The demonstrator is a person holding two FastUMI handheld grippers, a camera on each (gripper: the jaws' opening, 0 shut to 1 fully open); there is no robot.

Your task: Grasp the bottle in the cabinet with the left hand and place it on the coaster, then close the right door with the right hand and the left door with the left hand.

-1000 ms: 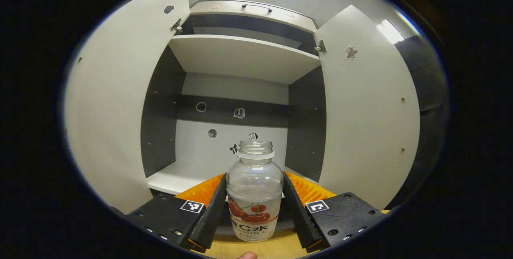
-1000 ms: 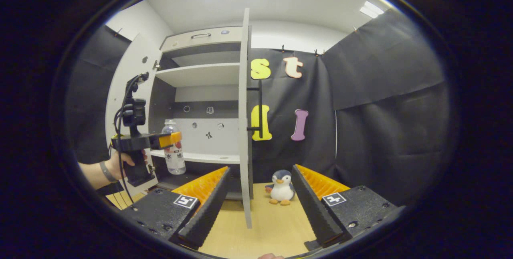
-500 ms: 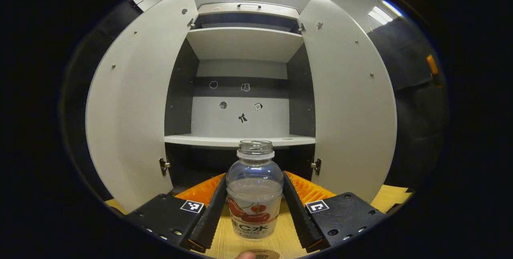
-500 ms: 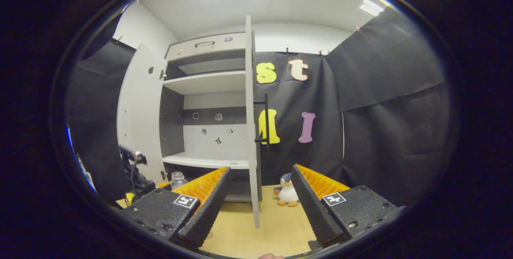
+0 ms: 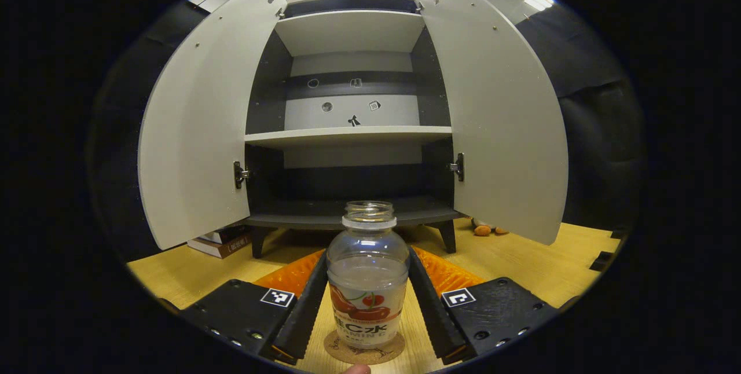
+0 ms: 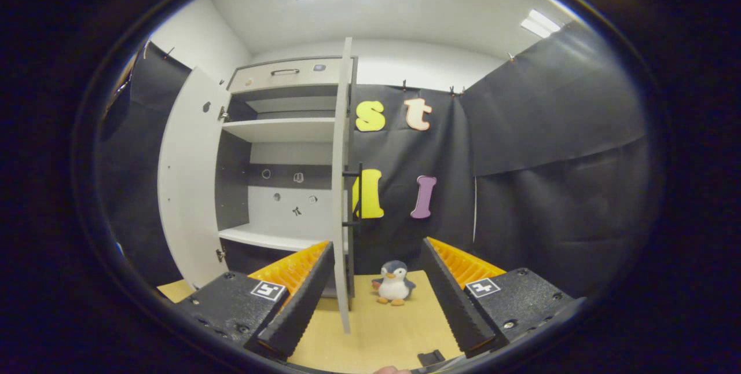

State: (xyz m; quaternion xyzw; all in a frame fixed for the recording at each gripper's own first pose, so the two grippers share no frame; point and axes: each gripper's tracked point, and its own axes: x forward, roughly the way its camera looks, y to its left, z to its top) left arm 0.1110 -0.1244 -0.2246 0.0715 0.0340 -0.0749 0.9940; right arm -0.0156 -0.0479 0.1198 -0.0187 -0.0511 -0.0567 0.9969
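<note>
Holding the bottle [image 5: 367,281] upright, left gripper [image 5: 367,299] clamped on its body, directly over the cork coaster [image 5: 363,349]; whether its base touches is hidden. Right gripper [image 6: 375,293] spread apart, empty, facing the right door [image 6: 343,189] edge-on. Both cabinet doors open.

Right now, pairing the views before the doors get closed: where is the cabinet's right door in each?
Left gripper view: right door, swung open, at the right of the picture.
Right gripper view: right door, edge-on, just left of centre, with its handle.
Shared landmark: the white shelf inside.
</note>
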